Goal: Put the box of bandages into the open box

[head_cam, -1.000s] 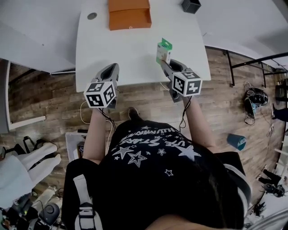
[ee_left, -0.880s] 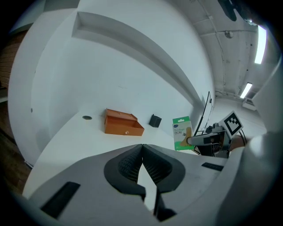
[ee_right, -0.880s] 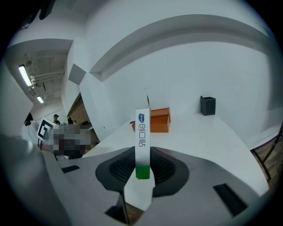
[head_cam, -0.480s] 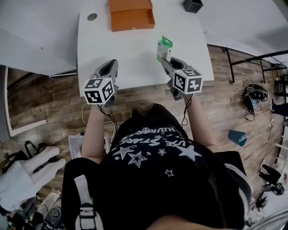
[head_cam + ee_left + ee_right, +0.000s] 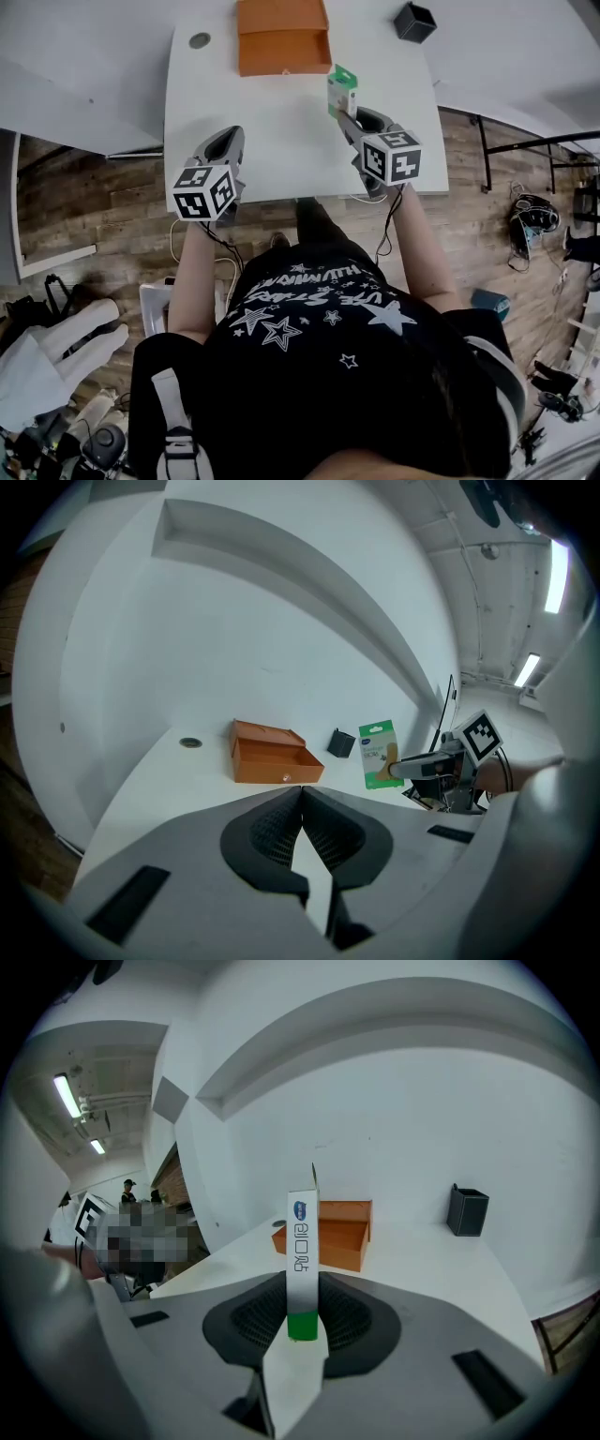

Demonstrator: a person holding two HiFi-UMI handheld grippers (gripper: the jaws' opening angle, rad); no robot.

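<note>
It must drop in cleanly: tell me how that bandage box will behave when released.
The bandage box is a thin, flat carton, so probably light and fairly stiff; the right gripper, shut on it, shows no crushing. Held upright, it would likely tip onto its broad face inside the orange box.

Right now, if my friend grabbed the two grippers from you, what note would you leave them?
Left gripper: fingers shut, holding nothing, by the near edge of the white table.
Right gripper: fingers shut on the box of bandages, held upright.
Orange open box: at the far side of the table, lid back, looks empty. The bandages are near its front right corner, not over it yet.
Done: bandages picked up.
Left: carry them over the open box and let go inside.
</note>
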